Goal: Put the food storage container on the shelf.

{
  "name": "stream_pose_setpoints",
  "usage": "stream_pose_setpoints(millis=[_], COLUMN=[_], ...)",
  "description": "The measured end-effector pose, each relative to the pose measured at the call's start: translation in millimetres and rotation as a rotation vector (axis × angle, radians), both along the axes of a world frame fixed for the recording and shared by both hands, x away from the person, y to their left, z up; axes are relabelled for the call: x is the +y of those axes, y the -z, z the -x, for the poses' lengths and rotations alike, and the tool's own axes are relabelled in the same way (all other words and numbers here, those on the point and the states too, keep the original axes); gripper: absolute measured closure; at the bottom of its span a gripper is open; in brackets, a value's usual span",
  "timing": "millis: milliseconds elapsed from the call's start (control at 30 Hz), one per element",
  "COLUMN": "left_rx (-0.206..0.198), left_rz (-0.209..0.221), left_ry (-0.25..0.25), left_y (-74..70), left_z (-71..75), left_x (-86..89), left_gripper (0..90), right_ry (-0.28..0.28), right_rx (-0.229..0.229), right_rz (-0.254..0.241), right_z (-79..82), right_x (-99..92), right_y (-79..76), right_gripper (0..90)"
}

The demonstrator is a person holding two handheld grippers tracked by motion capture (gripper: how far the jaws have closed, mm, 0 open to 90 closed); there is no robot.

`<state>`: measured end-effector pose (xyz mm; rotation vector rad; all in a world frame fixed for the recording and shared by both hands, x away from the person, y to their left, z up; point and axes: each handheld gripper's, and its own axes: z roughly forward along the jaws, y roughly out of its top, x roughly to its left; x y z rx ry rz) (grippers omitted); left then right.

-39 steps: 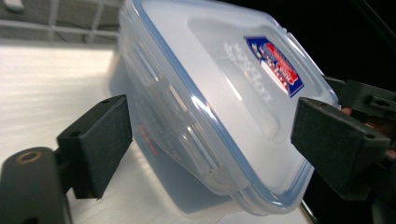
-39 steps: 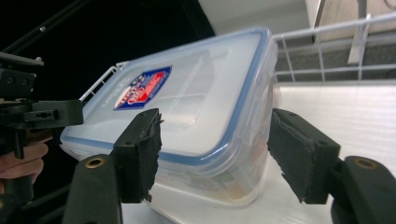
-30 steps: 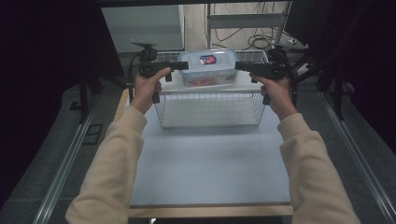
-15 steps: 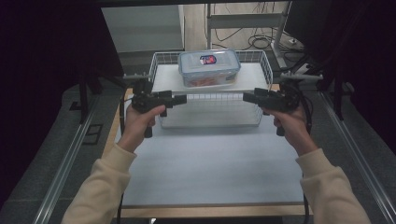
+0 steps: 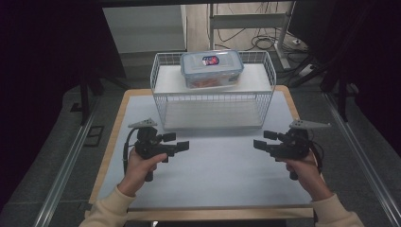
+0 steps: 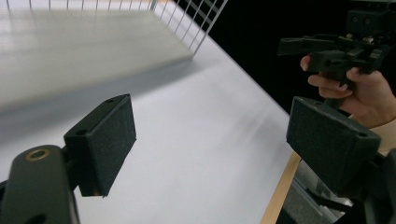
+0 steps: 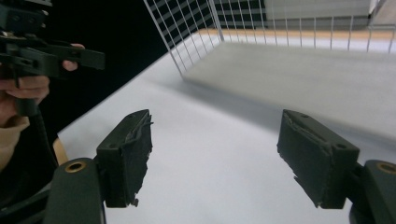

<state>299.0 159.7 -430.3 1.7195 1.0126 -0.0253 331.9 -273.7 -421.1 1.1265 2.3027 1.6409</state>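
Hidden or unclear: the surroundings of the white-topped wooden-edged tabletop (image 5: 213,170) are dark, and the person's forearms in cream sleeves are cut off at the bottom edge of the high view. The contents of the clear plastic lidded box with a blue rim and a red-and-blue label (image 5: 211,68) show only as an indistinct orange-pink mass through its wall.

Left: the left hand (image 5: 139,165) holds the black left gripper (image 5: 183,145) low over the left part of the tabletop, jaws pointing right toward the centre. In the left gripper view its two padded jaws stand wide apart with nothing between them (image 6: 210,140); the bare tabletop lies beyond, blurred.

Centre: a white wire basket (image 5: 213,97) stands at the far middle of the tabletop. The lidded box rests on a white raised shelf at the back of the basket, lid closed, well apart from both grippers.

Right: the right hand (image 5: 302,168) holds the black right gripper (image 5: 259,144) over the right part of the tabletop, jaws pointing left, facing the other gripper across a bare stretch. In the right gripper view its jaws are likewise released and empty (image 7: 215,154); the pad on one jaw looks frayed at its edge.
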Motion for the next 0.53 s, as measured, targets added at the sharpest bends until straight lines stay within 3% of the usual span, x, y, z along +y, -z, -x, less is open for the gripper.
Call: stream_pose_setpoints(millis=[67, 133, 300, 433, 533], left_rx=[-0.001, 0.024, 0.041, 0.038, 0.032], left_rz=[-0.029, -0.044, -0.044, -0.048, -0.067], left_ry=[0.006, 0.003, 0.009, 0.023, 0.004], left_y=[8.3, 19.0, 25.3, 27.1, 29.7], left_z=[2.7, 2.0, -0.7, -1.1, -2.0], left_x=[-1.5, -2.5, -5.4, -7.8, -3.9], left_gripper=[15.9, 16.4, 16.6, 16.6, 16.8], right_ry=[0.007, 0.004, 0.003, 0.006, 0.027], right_rx=[-0.006, 0.008, 0.003, -0.003, -0.031], right_rz=[0.033, 0.034, 0.063, 0.061, 0.052], right_z=[2.4, 2.7, 4.3, 4.6, 4.7], right_x=[-3.0, -6.8, -6.7, -7.4, -12.8], right_y=[7.5, 14.0, 23.0, 23.0, 20.5], right_gripper=[25.2, 24.5, 23.6, 22.9, 20.7])
